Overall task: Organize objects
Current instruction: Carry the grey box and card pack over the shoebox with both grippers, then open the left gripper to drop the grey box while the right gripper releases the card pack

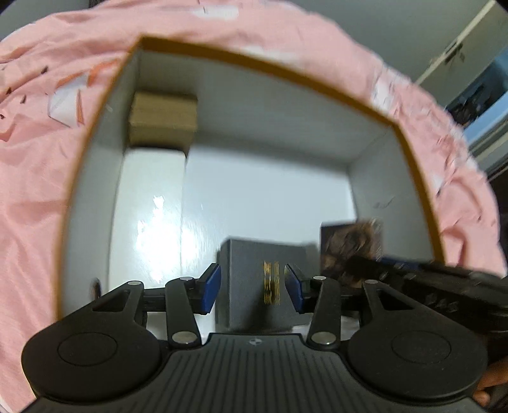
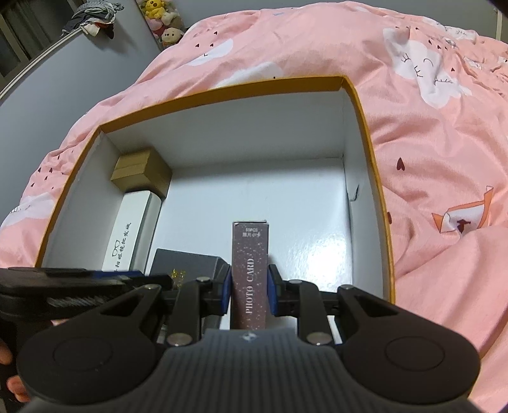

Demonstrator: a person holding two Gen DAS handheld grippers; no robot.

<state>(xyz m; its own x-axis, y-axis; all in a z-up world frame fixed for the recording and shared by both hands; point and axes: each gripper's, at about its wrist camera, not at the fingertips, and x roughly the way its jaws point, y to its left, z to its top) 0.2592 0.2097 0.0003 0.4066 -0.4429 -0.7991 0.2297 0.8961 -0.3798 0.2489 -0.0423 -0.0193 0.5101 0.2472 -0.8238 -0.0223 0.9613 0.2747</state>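
A large open box with an orange rim (image 1: 285, 71) (image 2: 222, 92) and white inside lies on a pink bedcover. My left gripper (image 1: 252, 287) is down inside it, open. A dark grey box with gold print (image 1: 250, 270) (image 2: 184, 259) stands on the floor between its blue pads, and the left pad is clear of the box's side. My right gripper (image 2: 249, 289) is shut on a slim mauve "PHOTO CARD" box (image 2: 250, 254) (image 1: 349, 244). It holds the box upright just right of the grey one, low in the big box.
A small brown carton (image 2: 141, 173) (image 1: 162, 119) sits in the far left corner, with a long white box (image 2: 130, 228) (image 1: 149, 206) in front of it along the left wall. The pink bedcover (image 2: 444, 159) surrounds the box. Plush toys (image 2: 162, 19) sit far back.
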